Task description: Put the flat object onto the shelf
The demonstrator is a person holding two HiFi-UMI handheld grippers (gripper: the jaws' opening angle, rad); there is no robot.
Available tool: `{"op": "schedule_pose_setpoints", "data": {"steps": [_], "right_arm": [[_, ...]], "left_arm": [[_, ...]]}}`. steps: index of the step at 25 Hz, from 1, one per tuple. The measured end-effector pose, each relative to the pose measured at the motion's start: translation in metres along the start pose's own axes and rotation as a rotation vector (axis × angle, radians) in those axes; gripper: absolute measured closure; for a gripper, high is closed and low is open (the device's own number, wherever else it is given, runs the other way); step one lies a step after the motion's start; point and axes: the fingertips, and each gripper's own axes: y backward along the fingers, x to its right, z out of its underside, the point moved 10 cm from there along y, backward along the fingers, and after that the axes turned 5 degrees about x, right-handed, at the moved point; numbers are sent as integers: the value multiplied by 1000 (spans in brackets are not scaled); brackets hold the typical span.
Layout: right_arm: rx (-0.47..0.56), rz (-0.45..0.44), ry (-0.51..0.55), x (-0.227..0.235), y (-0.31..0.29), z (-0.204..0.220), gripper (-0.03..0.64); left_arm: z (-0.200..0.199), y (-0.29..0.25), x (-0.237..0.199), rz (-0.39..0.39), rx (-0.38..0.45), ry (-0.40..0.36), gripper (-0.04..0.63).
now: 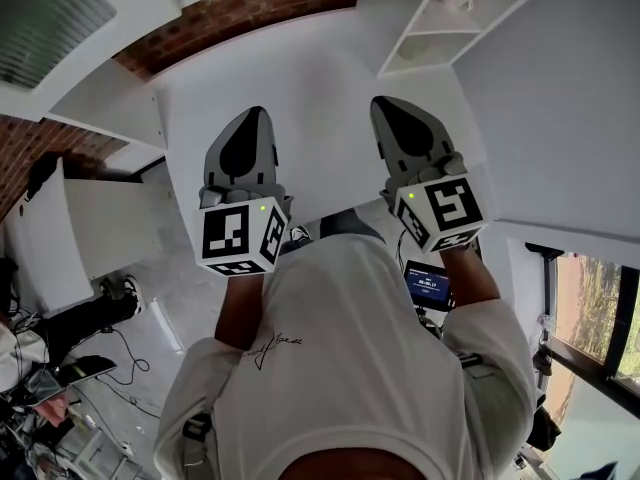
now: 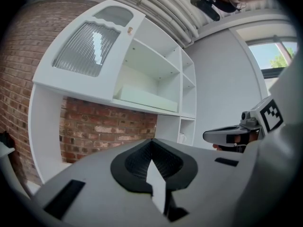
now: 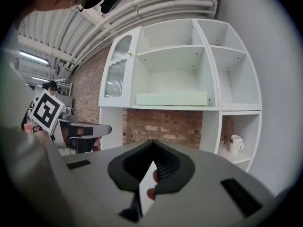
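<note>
Find the pale green flat slab [image 3: 172,99] inside the white wall cupboard [image 3: 206,70], lying on the bottom board of its wide open middle compartment and seemingly near the front lip. Looks like a finished placing, to judge by that. Leaves only the backing-off to do well.

Hold the left gripper [image 1: 247,126] and the right gripper [image 1: 395,111] side by side, well short of the cupboard's front and aimed roughly level at it. Keep both pairs of jaws pressed together with nothing gripped, exactly as shown. Draw straight away from the cupboard, with no swing toward its right-hand column and no lift into its boards. Avoid any nudge to the slab.

Inside the cupboard:
- Count 1 slab in the lower bay of the wide compartment, and see nothing on the board above.
- See nothing in the 2 narrow bays at the cupboard's upper right.
- Spot 1 white ceramic mug [image 3: 236,143] standing upright in the bay at the cupboard's lower right.
- Cannot make out any contents behind the ribbed glass door [image 3: 117,72] at the cupboard's left.
</note>
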Motion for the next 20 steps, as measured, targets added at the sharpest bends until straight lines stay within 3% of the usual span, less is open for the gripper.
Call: {"op": "schedule_pose_setpoints", "data": {"steps": [20], "right_arm": [[10, -50, 46, 1, -16, -20, 589]], "left_arm": [[-12, -5, -11, -29, 23, -4, 583]]}}
